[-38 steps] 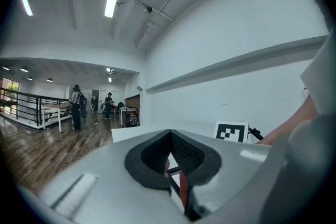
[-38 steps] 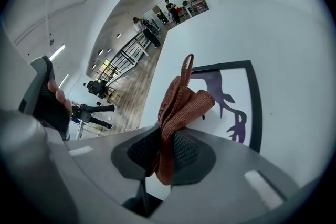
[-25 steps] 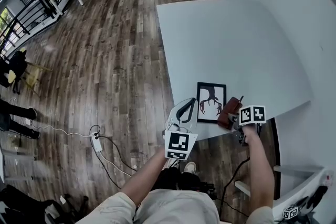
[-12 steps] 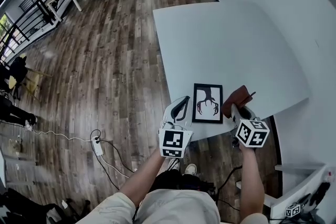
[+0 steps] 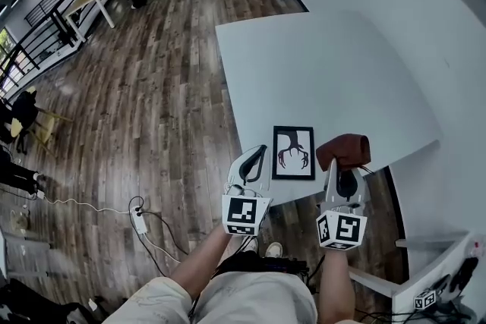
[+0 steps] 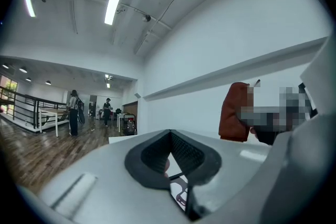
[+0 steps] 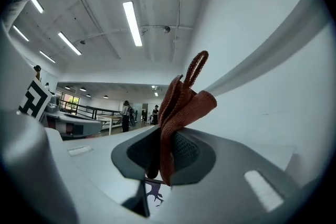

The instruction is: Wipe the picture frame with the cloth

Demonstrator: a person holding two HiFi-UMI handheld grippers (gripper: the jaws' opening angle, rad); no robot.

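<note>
Head view showed the picture frame (image 5: 293, 152) lying flat on the white table (image 5: 326, 64), close to the table's near edge. We held the right gripper (image 5: 339, 165) just to the right of the frame, with its jaws clamped on a fold of the rust-red cloth (image 5: 343, 150). In the right gripper view the cloth stood up out of the jaws, with a small loop at its top. The cloth sat just beside the frame's right edge; we could not determine whether it touched the frame. We held the left gripper (image 5: 260, 151) just to the left of the frame, near its lower left corner. In the left gripper view its jaw tips met with nothing between them, and part of the frame showed below the jaws. Wooden floor (image 5: 152, 87) lay further left of the frame, beyond the table edge.
</note>
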